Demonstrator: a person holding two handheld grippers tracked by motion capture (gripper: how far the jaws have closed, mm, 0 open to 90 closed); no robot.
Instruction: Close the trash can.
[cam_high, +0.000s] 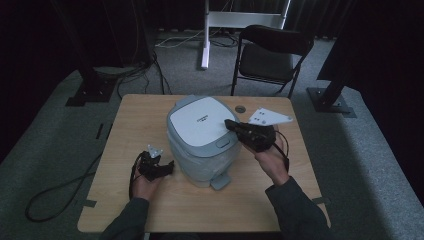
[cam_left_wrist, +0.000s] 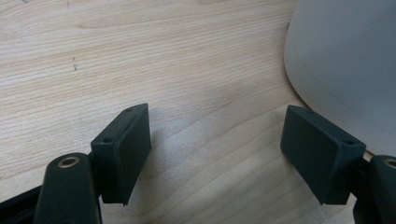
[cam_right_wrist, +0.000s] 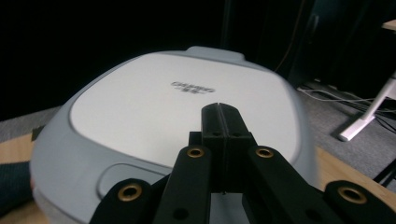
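While lid is down: pedal bin mid surface.
right tool: jaws together, likely poised over lid to press.
left tool: jaws apart, empty, bracing near bin base.

left gripper hovers over the wooden table, jaws spread wide with nothing between them. the pale grey bin curves in at the far right, just beside the right jaw.
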